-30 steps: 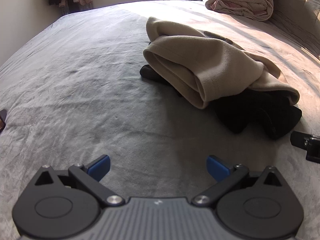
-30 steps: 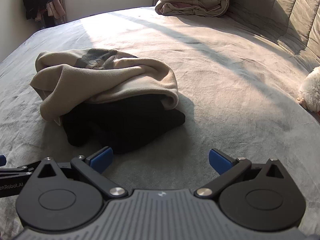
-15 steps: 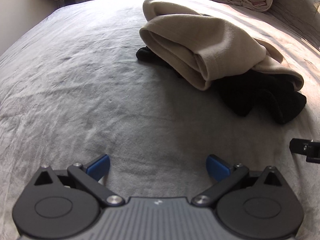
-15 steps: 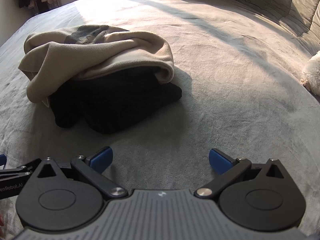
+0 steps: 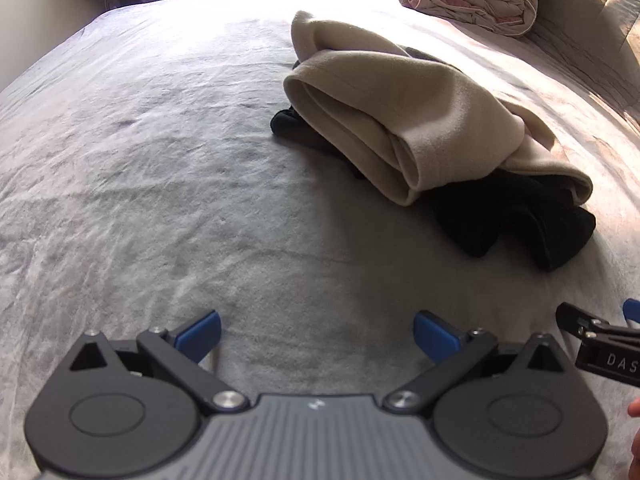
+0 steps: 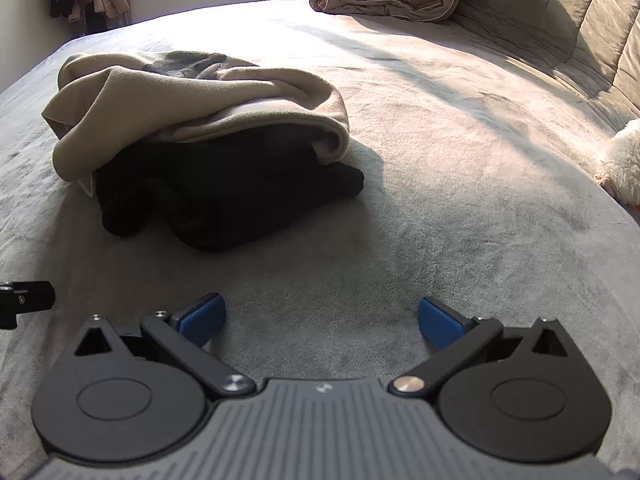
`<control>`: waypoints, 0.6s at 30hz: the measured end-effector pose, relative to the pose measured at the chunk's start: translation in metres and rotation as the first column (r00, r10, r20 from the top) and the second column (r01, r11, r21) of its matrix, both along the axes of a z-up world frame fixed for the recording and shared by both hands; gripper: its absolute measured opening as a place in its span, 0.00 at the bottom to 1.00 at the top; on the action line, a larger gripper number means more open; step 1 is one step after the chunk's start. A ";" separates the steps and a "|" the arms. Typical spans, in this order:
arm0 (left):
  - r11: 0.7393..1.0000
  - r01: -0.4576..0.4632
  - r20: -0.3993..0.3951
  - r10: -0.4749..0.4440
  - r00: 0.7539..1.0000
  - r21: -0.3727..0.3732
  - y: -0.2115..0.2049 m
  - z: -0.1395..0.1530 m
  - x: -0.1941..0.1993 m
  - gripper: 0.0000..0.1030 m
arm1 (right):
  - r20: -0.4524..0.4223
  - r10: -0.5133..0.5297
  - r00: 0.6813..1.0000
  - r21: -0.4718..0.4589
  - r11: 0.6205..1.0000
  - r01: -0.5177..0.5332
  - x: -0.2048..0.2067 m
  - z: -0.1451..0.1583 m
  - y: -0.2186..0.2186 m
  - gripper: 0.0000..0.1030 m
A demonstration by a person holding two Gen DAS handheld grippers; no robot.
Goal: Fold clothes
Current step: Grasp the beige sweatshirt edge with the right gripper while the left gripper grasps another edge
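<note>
1. Both my hand-held grippers hang over the bed (image 5: 160, 168) with nothing in them — left (image 5: 316, 334) and right (image 6: 322, 318) each have their jaws spread wide.
2. The clothes lie ahead of both, near the bed's middle: a beige top (image 5: 400, 120) bunched over a black garment (image 6: 224, 196).
3. To do this well, I judge I should lift the beige top off first, pinching an edge or hem, not the thick roll.
4. It looks soft and loosely rolled, fleece-like — the black one is crumpled, mostly hidden beneath.
</note>
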State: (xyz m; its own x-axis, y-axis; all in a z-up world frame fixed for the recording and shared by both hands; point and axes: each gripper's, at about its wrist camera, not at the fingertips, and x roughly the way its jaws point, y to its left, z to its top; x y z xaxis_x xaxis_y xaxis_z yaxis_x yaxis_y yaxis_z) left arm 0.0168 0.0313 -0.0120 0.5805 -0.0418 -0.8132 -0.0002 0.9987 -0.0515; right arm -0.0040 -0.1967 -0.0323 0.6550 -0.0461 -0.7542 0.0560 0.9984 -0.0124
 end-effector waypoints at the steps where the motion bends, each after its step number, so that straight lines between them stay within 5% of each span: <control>1: 1.000 -0.009 0.014 0.009 1.000 -0.017 0.004 0.003 0.002 0.99 | 0.008 0.015 1.000 0.009 1.000 -0.015 0.001 0.004 -0.001 1.00; 10: 0.995 -0.084 0.022 0.086 0.996 -0.062 0.033 0.010 0.022 0.99 | 0.023 0.039 0.999 0.109 0.993 -0.041 0.032 0.029 0.008 1.00; 18: 0.996 -0.061 0.028 0.063 0.998 -0.067 0.035 0.012 0.024 0.99 | 0.008 0.080 0.997 0.024 0.996 -0.081 0.060 0.017 0.019 0.49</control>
